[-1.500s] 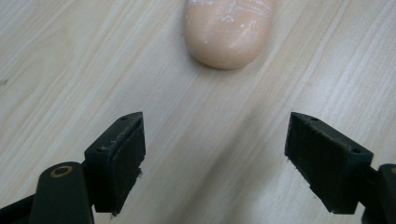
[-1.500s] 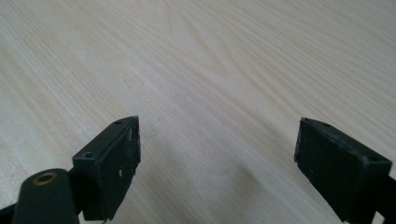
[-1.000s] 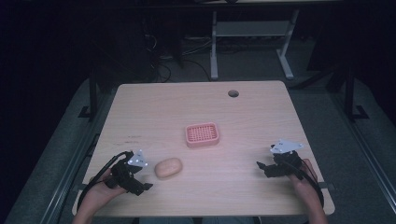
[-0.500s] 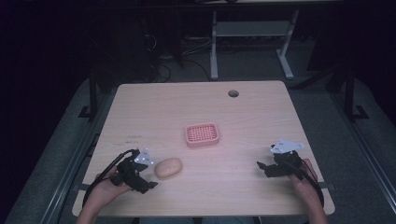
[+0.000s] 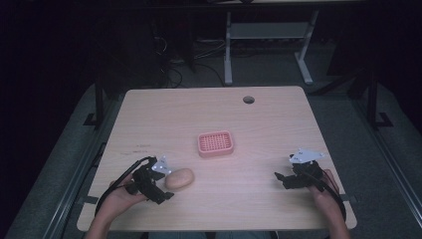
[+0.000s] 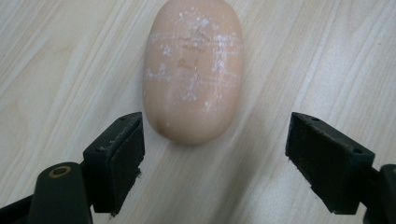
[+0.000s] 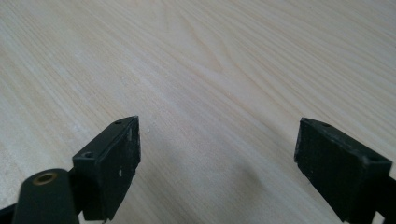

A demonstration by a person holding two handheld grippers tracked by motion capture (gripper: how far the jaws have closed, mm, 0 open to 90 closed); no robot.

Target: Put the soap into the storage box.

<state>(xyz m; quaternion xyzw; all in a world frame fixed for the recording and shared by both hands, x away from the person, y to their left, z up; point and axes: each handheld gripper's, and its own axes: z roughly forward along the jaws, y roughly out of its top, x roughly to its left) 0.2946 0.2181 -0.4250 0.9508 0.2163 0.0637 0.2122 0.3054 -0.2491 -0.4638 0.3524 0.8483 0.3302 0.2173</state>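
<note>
Two spread jaws of your left gripper (image 6: pixel 212 163) face the soap (image 6: pixel 192 70) near the table's (image 5: pixel 149 114) front-left corner; centre it before squeezing. Your right gripper (image 7: pixel 217 163) waits open.

Dim, dark-edged high view; gripper views bright, evenly lit, slightly soft.

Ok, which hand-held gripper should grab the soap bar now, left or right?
Left. The left hand-held gripper is open with the soap bar lying just ahead of its jaws, not yet touched. The right hand-held gripper sits far across the table, facing bare wood.
</note>
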